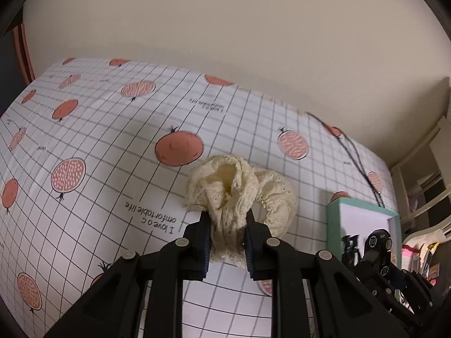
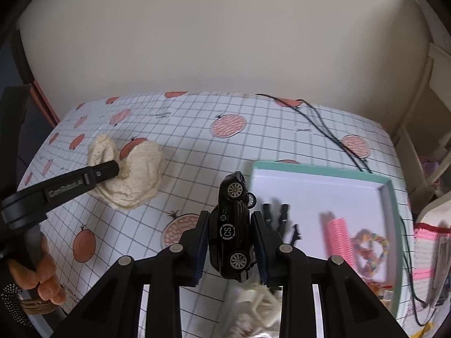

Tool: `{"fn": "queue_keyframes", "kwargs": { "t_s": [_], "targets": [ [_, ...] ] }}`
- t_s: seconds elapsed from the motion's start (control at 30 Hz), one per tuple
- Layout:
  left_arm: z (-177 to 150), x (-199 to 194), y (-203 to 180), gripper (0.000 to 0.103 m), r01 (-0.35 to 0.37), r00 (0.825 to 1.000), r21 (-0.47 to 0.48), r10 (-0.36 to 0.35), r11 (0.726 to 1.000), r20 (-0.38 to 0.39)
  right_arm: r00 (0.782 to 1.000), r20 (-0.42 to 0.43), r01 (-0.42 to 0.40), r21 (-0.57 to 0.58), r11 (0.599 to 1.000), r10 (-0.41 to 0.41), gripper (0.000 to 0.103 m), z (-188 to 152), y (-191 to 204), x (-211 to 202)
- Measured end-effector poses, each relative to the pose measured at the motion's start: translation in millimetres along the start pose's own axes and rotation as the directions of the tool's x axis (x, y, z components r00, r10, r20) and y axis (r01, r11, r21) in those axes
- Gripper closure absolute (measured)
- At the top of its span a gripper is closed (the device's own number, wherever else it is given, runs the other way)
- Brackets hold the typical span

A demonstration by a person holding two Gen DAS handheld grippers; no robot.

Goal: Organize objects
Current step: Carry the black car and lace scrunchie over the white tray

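Left tongs (image 1: 227, 235): you have them clamped on the cream lace scrunchie (image 1: 239, 188), both pads pressed into a pinched fold of it.
Scrunchie, look: pale cream, ruffled into a puffy ring, with small eyelet holes and a scalloped lace edge.
Scrunchie, place: it bulges out beyond the left fingertips, the gathered part squeezed between the pads, above the tablecloth (image 1: 112, 129).
Scrunchie, axis: soft and rounded, so it shows no clear long axis.
Right tongs (image 2: 229, 235): you have them closed on the black toy car (image 2: 234, 225), pads against its roof and underside.
Car, look: glossy black body, silver spoked wheels, a white circled "CS" mark on the side facing you.
Car, axis: its length runs along the fingers, one end past the fingertips; you cannot tell nose from tail.
Box (image 2: 391, 197): teal-rimmed, white inside, just right of the right tongs; blurred pink and black items lie in it.
Tablecloth: smooth, white, grey grid, printed orange pomegranates.
Hand (image 2: 45, 276): yours, gripping the left handle.
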State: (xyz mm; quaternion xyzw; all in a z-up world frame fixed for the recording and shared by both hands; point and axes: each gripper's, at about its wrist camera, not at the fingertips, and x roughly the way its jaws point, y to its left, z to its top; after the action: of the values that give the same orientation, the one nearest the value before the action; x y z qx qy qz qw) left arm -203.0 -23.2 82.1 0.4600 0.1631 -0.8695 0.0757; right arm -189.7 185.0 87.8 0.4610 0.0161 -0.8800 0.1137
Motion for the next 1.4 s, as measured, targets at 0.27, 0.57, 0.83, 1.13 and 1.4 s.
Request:
{"fn": "queue_keyframes", "kwargs": {
  "t_s": [0.27,0.57,0.83,1.13,1.4],
  "targets": [
    [1.9,-14.1,-26.9,0.082,0.053,0.998,0.051,-0.055,0.997,0.043,0.999,-0.002,0.043,0.059,0.997,-0.043,0.072,-3.8,-42.0,-5.4],
    [-5.7,-25.3,-65.8,0.082,0.101,0.992,0.117,-0.109,0.988,0.058,0.997,-0.011,0.074,0.136,0.988,-0.074,0.072,-12.8,-87.7,-12.4],
    [-22.6,-21.4,-107.8,0.082,0.152,0.987,0.192,-0.159,0.97,0.02,0.995,-0.026,0.099,0.197,0.975,-0.096,0.072,-21.8,-121.4,-14.4],
    [-50.5,-18.1,-149.2,0.082,0.19,0.981,0.282,-0.195,0.94,-0.01,0.992,-0.029,0.128,0.238,0.963,-0.125,0.072,-29.1,-149.1,-18.6],
    [-63.1,-16.0,-172.9,0.082,0.225,0.973,0.335,-0.226,0.915,-0.036,0.989,-0.044,0.149,0.276,0.95,-0.142,0.072,-35.8,-169.9,-18.1]
  ]
}}
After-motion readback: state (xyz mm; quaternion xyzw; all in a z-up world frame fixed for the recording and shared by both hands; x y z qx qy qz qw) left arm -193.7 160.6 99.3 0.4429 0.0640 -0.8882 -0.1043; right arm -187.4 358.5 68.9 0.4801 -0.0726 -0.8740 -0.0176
